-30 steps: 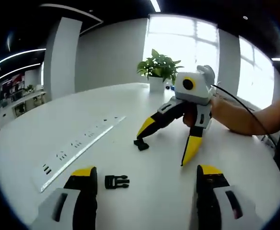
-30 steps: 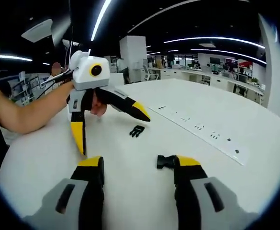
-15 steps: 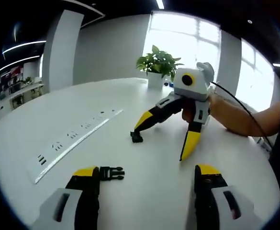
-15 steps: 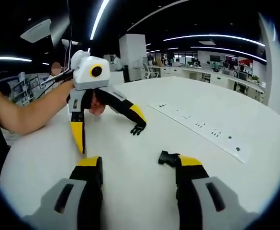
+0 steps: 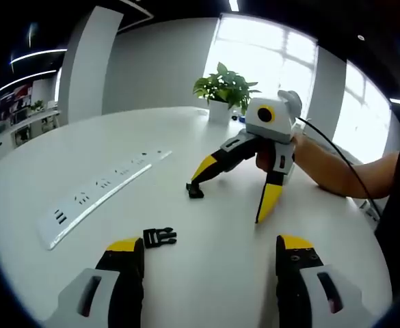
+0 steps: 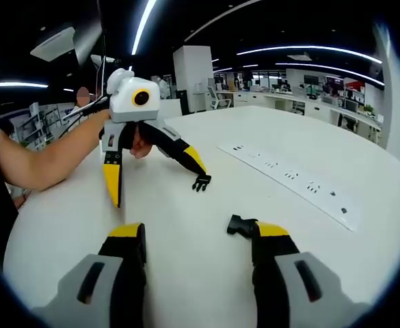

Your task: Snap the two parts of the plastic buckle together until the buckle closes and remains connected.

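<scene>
Black plastic, two halves: well apart on the white table [image 5: 268,225].
Left gripper [image 5: 210,251]: we see jaws wide, empty; pronged half [image 5: 160,237] at 11 o'clock, by left jaw, long axis crosswise.
Right gripper [image 6: 194,239]: jaws wide, empty; socket half [image 6: 242,225] touching right jaw tip, at 1 o'clock.

Two small black buckle halves, one pronged [image 5: 160,237] and one socket piece [image 5: 195,191], lie on a plain white table [image 5: 83,171]. Each gripper, left [image 5: 203,273] and right [image 6: 193,263], has black jaws tipped in yellow on a grey body. A white power strip [image 5: 97,201] has dark sockets; the far plant [image 5: 225,89] is green
</scene>
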Demonstrator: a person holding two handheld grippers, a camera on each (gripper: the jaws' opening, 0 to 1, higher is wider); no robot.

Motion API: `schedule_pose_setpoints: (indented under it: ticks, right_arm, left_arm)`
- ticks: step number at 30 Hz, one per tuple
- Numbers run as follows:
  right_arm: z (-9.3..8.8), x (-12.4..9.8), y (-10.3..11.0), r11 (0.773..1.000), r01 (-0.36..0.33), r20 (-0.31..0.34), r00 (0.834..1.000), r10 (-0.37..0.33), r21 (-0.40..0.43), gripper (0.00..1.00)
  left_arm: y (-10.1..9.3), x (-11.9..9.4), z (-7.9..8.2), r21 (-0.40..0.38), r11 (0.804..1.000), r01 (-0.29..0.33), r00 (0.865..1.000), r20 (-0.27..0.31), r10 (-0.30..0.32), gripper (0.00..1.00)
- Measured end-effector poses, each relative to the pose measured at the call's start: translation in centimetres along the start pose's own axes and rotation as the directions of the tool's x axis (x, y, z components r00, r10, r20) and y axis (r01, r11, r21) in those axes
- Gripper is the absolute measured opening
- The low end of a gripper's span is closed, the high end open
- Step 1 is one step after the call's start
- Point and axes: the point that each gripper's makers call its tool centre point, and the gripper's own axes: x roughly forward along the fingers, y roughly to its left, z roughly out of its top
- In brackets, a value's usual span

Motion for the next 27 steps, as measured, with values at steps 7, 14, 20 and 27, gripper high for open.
schedule_pose_setpoints:
  ticks: [7,14,20,27]
  right_arm:
    - [0.5,-0.5,-0.4,1.0,0.018,0.016,1.0,-0.018,0.004,0.63]
    - [-0.4,-0.1,-0.2,1.0,0.004,-0.022,1.0,-0.004,0.001,0.65]
    - [-0.3,-0.2,0.3,1.0,-0.016,-0.023,1.0,0.016,-0.003,0.63]
    - [0.1,-0.5,0.2,0.998,-0.018,-0.02,1.0,0.016,-0.064,0.56]
  left_arm:
    - [0.1,0.4,0.1,0.011,1.0,-0.002,1.0,0.007,0.002,0.79]
    - [-0.7,0.4,-0.1,0.018,1.0,0.025,1.0,-0.005,-0.025,0.78]
    - [-1.3,0.0,-0.1,0.014,0.998,0.056,0.998,-0.001,-0.056,0.74]
    - [0.9,-0.6,0.7,0.166,0.984,-0.061,0.998,0.02,0.059,0.73]
